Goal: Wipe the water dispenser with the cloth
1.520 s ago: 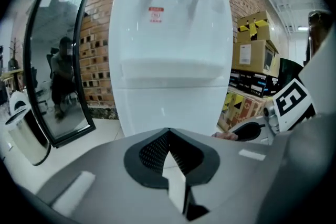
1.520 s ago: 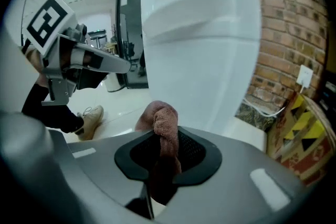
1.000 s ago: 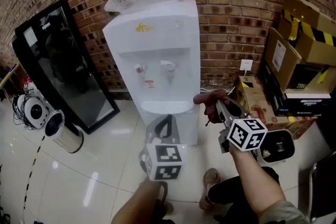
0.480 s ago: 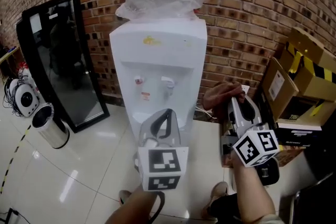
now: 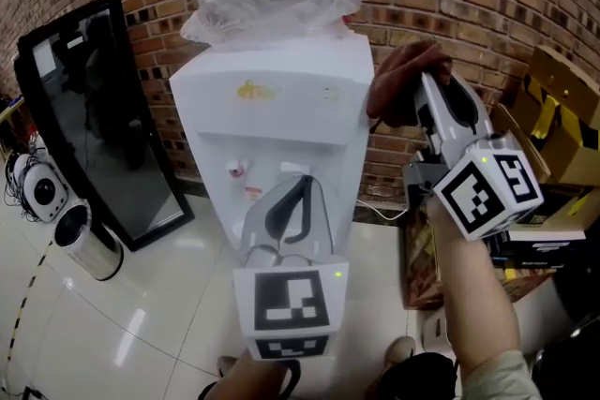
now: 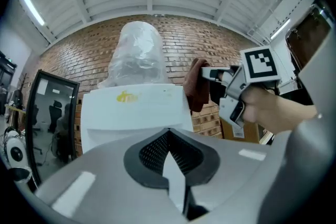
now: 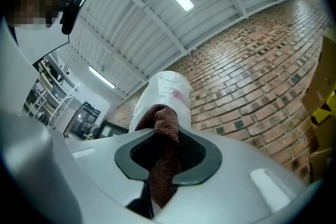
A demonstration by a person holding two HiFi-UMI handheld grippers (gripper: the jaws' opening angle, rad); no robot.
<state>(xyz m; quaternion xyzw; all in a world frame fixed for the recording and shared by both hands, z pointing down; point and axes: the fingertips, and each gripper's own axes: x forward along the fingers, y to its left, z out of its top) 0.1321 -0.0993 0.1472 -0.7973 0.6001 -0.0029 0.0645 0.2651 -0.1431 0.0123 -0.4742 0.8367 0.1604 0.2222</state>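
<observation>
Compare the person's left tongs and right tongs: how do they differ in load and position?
The right tongs clamp a brown terry cloth; the left tongs hold nothing. The right tongs sit high, beside the top corner of the white water dispenser; the left tongs sit lower, before its tap recess. Both carry a square-marker cube and face the dispenser.

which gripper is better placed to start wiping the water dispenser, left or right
Right. The right gripper is clamped on the brown cloth and sits high, beside the upper right corner of the water dispenser. The left gripper holds nothing and sits lower, in front of the dispenser.
</observation>
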